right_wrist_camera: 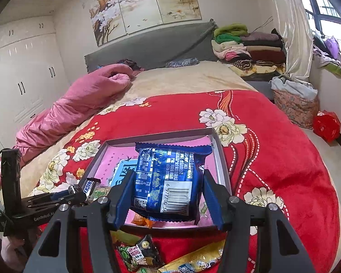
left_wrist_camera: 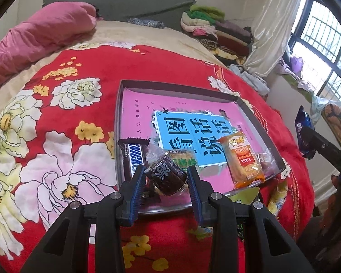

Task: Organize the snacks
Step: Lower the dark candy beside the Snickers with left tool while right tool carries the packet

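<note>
Nearest the right wrist camera, loose snack packets (right_wrist_camera: 138,252) lie on the red flowered blanket (left_wrist_camera: 166,63), which covers the foot of the bed. On the blanket sits a shallow grey box (left_wrist_camera: 119,118) lined with a pink sheet that bears a blue panel of large characters. Inside, along its near edge, lie a brown Snickers bar (left_wrist_camera: 131,157), a green-labelled packet (left_wrist_camera: 184,158) and an orange wrapped cake (left_wrist_camera: 243,159).

The left tool (left_wrist_camera: 167,177) is clamped on a small dark cake (left_wrist_camera: 167,177) in clear wrap, white lettering on its top, held just above the near part of the box. The right tool (right_wrist_camera: 166,195) grips a blue foil biscuit packet (right_wrist_camera: 168,179), barcode side to the camera, its crimped top edge upward, held over the right half of the box.

Beyond the blanket the bed shows a beige sheet, with a rumpled pink quilt (right_wrist_camera: 79,104) along its left side and a grey headboard (right_wrist_camera: 147,47) behind. Folded clothes (right_wrist_camera: 245,45) are stacked at the head's right. White wardrobes (right_wrist_camera: 18,68) stand at left, a flower painting (right_wrist_camera: 143,6) hangs above, and a pale curtain (right_wrist_camera: 293,34) hangs beside a barred window (left_wrist_camera: 325,52) at right
</note>
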A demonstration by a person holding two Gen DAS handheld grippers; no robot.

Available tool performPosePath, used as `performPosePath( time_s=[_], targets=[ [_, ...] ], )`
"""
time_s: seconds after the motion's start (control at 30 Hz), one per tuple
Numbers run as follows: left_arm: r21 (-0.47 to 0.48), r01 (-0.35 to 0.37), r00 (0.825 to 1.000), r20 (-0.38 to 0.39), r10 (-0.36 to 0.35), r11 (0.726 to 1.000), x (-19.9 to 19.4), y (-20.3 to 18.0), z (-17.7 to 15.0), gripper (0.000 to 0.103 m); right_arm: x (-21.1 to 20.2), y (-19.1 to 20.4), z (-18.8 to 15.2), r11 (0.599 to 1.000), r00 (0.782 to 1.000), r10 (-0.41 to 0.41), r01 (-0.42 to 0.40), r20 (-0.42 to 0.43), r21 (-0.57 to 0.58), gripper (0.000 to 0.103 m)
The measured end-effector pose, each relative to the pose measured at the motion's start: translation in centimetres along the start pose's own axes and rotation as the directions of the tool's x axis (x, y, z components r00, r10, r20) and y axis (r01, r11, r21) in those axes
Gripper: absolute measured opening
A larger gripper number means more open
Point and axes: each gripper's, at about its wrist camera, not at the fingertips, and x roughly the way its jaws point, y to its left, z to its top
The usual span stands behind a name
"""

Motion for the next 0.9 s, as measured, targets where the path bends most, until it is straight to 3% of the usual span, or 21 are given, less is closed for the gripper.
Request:
performPosePath(
  time_s=[0.53, 0.9],
  targets=[
    [0.005, -0.051, 0.998, -0.038, 0.051, 0.999, 1.5, 0.1, -0.7, 0.038, 1.3, -1.1, 0.0, 1.0, 1.0, 0.023, -0.023, -0.003, 0.013, 0.058],
    [0.026, -0.085, 0.994, -0.063, 0.087, 0.996, 2.2, -2.0, -1.0, 0.038, 1.9, -2.4, 0.2, 0.999, 1.0, 0.016, -0.015, -0.023, 0.049, 0.058]
  ],
)
